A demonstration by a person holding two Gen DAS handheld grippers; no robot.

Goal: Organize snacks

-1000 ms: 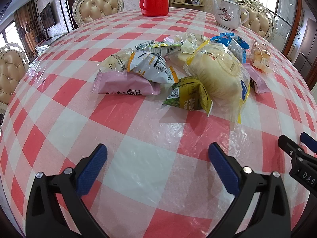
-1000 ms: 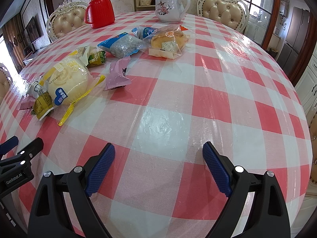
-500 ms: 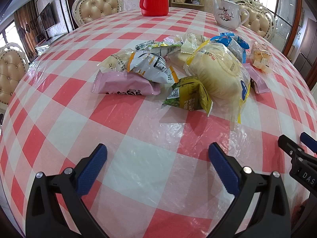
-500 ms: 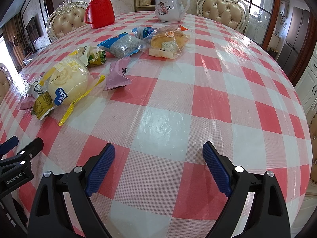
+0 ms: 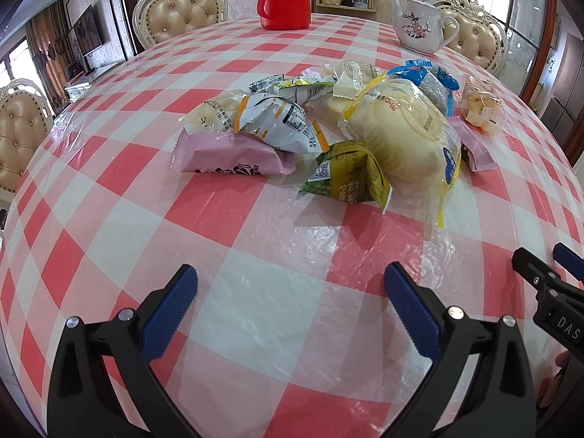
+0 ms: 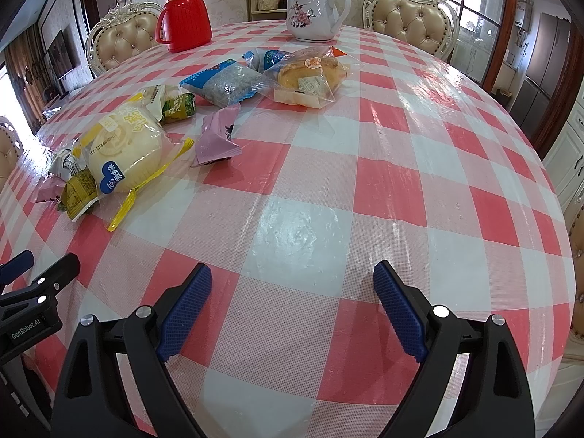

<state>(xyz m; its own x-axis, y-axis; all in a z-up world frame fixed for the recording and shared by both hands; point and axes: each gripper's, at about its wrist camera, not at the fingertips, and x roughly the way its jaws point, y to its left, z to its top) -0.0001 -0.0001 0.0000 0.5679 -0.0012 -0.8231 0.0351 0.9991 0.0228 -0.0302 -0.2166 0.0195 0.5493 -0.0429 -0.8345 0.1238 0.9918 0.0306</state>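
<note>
Round and covered with a red and white checked cloth under clear plastic, the table (image 6: 401, 153) stands among cream padded chairs. At its far side I see a red thermos (image 6: 186, 14) and a white teapot (image 6: 315, 9) with flowers painted on it.

My left gripper (image 5: 290, 297) hangs low over the near part of the cloth with its blue pads wide apart and nothing between them. My right gripper (image 6: 292, 303) is the same: fingers spread, empty, above a bare white square. Each one shows at the edge of the other's view, so they are side by side.

The snacks lie in a loose heap in front of the left gripper, well apart from both. Nearest is a pink packet (image 5: 231, 155), and a white and orange packet (image 5: 277, 124) rests partly on it. Beside them is a small green packet (image 5: 346, 179), touching a big pale bun in clear wrap (image 5: 401, 135). In the right view I see more: a second pink packet (image 6: 215, 138), tilted, a blue packet (image 6: 228, 84) behind it, and a brown bread in a clear bag (image 6: 310, 73) nearest the teapot.
</note>
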